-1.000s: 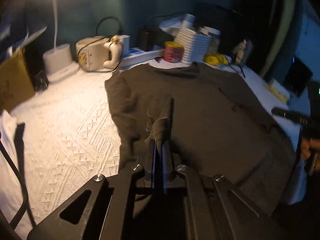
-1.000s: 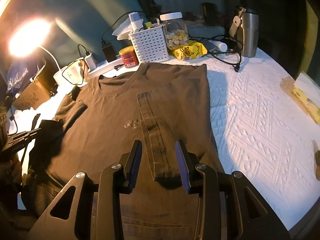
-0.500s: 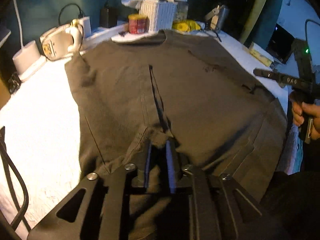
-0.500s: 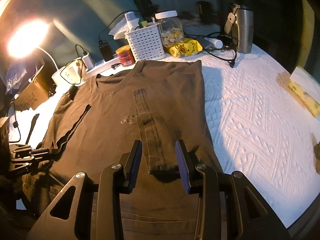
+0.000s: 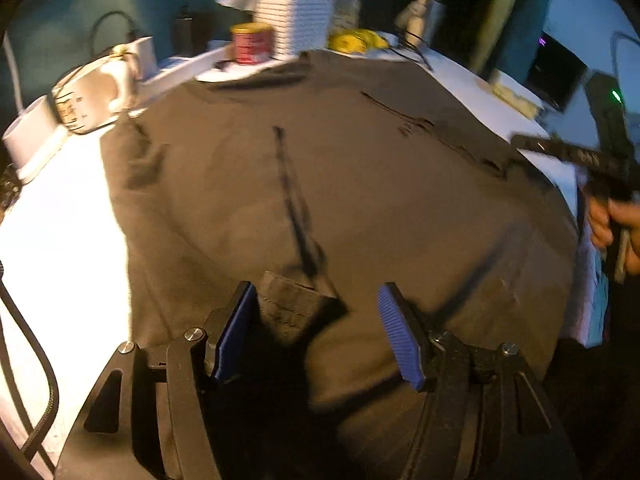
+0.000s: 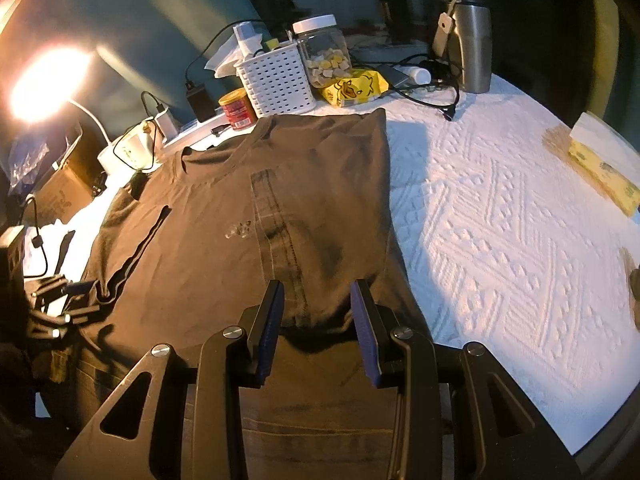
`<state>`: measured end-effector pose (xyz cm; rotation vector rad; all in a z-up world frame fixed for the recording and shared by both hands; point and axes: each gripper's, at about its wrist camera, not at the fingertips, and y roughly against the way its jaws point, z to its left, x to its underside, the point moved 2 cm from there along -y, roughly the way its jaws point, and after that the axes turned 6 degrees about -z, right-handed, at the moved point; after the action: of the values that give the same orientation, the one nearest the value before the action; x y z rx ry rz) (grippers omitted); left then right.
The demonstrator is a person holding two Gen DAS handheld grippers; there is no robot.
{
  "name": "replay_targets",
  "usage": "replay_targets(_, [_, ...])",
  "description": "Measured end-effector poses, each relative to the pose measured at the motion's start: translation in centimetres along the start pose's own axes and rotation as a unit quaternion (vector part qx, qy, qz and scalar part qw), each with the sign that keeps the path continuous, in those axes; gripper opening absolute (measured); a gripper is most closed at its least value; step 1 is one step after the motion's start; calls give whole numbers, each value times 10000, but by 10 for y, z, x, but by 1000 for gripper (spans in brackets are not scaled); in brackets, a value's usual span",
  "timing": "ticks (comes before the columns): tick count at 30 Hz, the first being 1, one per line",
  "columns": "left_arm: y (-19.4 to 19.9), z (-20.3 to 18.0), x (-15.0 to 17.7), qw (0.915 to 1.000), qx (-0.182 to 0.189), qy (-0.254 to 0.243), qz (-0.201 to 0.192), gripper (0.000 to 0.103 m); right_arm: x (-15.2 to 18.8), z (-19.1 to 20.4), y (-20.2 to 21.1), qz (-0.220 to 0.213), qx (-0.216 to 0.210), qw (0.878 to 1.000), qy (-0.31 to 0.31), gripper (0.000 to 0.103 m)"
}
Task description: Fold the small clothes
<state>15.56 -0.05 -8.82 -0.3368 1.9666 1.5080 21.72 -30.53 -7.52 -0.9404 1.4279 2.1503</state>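
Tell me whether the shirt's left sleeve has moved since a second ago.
Yes. The left sleeve, pinched up earlier, now lies flat on the brown shirt, farther from the red can; the left gripper has just been opening, released.

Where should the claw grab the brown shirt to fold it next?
Probably the bottom hem of the shirt, coming in from the near edge. Both sides already lie folded onto the middle, leaving a long strip, so lifting the hem toward the collar would halve it. The left claw, whose jaws have just been opening, and the right claw both stand open right there.
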Motion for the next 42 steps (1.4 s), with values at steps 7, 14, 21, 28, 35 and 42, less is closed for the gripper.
replay_targets(7, [12, -18, 21, 9992, 203, -300, 147, 63, 5, -2, -1, 33, 28, 10000, -50, 37])
replay_targets(14, [26, -12, 5, 9996, 236, -87, -155, 63, 6, -3, -1, 62, 11, 10000, -63, 37])
replay_targets(21, [-1, -11, -3, 9992, 388, -5, 91, 63, 6, -5, -4, 86, 26, 9999, -93, 37])
replay_targets(28, [-2, -14, 0, 9990, 449, 20, 3, 65, 12, -6, -12, 294, 127, 9995, -14, 37])
replay_targets(35, [8, -11, 4, 9992, 273, 237, -147, 65, 25, 2, -11, 573, 100, 9981, 201, 37])
replay_targets(42, [26, -10, 8, 9982, 85, 401, -439, 65, 34, 15, 4, 479, 72, 9979, 420, 37])
